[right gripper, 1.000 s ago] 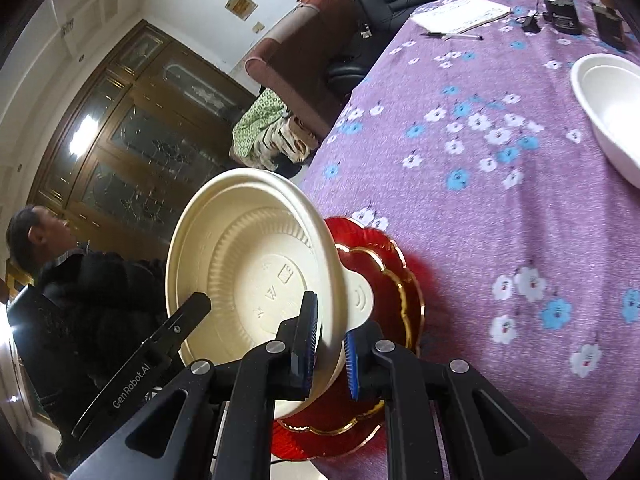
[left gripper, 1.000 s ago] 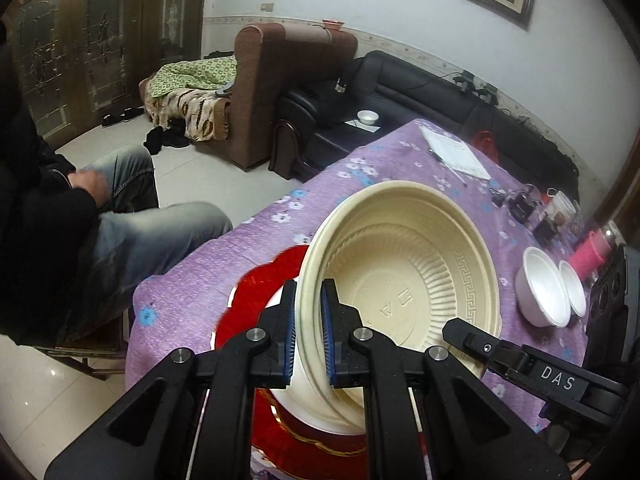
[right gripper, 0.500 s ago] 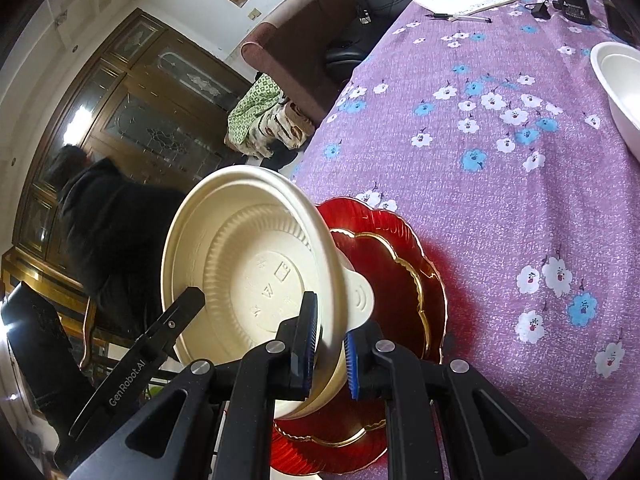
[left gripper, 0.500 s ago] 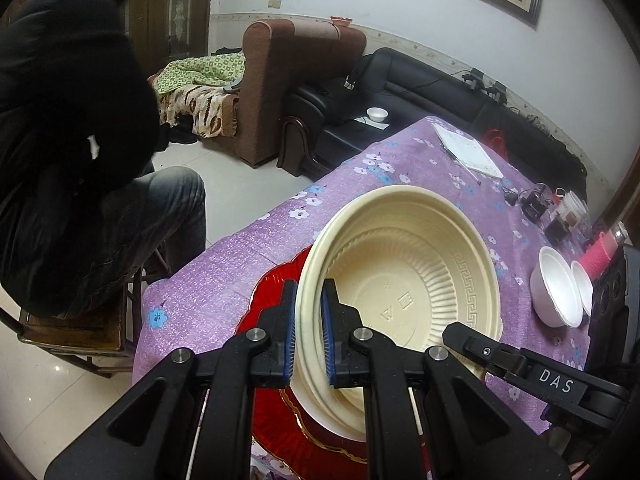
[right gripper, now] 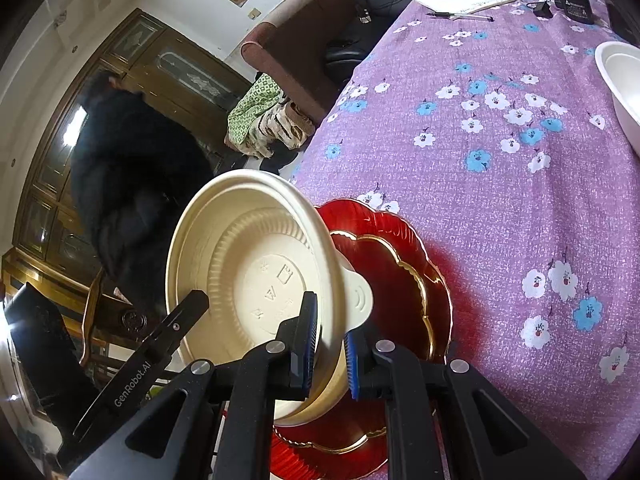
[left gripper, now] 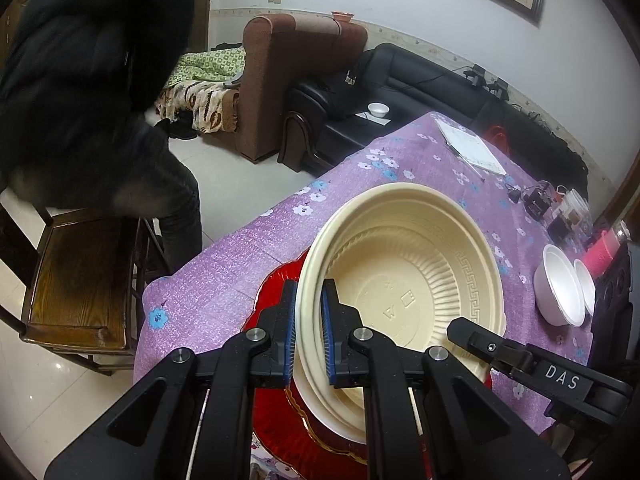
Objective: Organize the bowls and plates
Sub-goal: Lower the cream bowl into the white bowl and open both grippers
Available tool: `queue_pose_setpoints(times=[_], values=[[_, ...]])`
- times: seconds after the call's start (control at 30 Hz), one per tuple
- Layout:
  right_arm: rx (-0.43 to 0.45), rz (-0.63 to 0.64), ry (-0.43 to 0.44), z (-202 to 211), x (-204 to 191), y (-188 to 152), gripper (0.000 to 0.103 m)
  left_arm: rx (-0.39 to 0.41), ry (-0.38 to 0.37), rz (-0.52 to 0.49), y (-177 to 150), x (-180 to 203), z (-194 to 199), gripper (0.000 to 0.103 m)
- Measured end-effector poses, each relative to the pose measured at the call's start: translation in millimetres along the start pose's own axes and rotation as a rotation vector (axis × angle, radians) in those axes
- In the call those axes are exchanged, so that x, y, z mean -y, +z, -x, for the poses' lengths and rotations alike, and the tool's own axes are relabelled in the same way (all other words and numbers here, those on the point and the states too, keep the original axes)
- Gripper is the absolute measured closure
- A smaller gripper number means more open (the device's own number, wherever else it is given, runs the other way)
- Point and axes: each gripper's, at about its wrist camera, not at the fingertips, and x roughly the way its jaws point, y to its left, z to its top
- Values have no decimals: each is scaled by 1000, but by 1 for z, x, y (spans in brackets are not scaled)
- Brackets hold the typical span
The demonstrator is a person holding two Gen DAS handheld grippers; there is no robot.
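Observation:
A large cream plastic bowl (left gripper: pixel 404 276) is held tilted above red scalloped plates (left gripper: pixel 276 412) that lie on the near corner of the purple flowered table (left gripper: pixel 224 272). My left gripper (left gripper: pixel 308 332) is shut on the bowl's near rim. My right gripper (right gripper: pixel 330 340) is shut on the opposite rim of the same bowl (right gripper: pixel 256 276), beside its tab, over the red plates (right gripper: pixel 396 280). Two small white bowls (left gripper: pixel 560 292) stand at the right of the table; the rim of one (right gripper: pixel 620 76) shows in the right wrist view.
A person in dark clothes (left gripper: pixel 92 92) stands by a wooden chair (left gripper: pixel 80 280) left of the table. A notebook (left gripper: pixel 472 148), a pen (right gripper: pixel 460 16), small electronics (left gripper: pixel 536 200), jars and a pink cup (left gripper: pixel 600 248) lie at the far end. Sofas stand beyond.
The seated person has risen from the chair and now stands. Both grippers keep their hold on the bowl, which has shifted slightly over the red plates.

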Motion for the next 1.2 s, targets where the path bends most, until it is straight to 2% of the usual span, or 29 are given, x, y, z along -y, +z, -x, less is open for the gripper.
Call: queue_pose_setpoints(times=[0.27,0.4,0.57,0.63,0.7,0.87,0.93,1.03,1.1,1.2], values=[[-5,-1,-6,-4,1,-2,91,7,-14,-17,3,-3,3,93],[-2,-3,-3,-2,1,-1,91,24,-1,-42,3,-1,8,85],[5,-13,13,8,2,0,91,65,36,-83,4,-2,20,83],[9,-16,17,12,4,1,89,75,46,-91,5,-4,23,76],[6,-20,21,11,5,1,90,90,67,-91,5,-8,26,59],[-8,-33,13,3,7,0,90,96,95,-74,7,-17,26,58],[-10,-28,18,2,4,1,87,90,93,-64,8,-20,25,58],[14,30,-25,5,-7,0,84,86,91,-53,9,-24,24,58],[13,70,-33,7,-15,0,63,85,89,-53,8,-23,24,58],[38,139,-65,15,-27,0,60,87,84,-58,8,-23,26,58]])
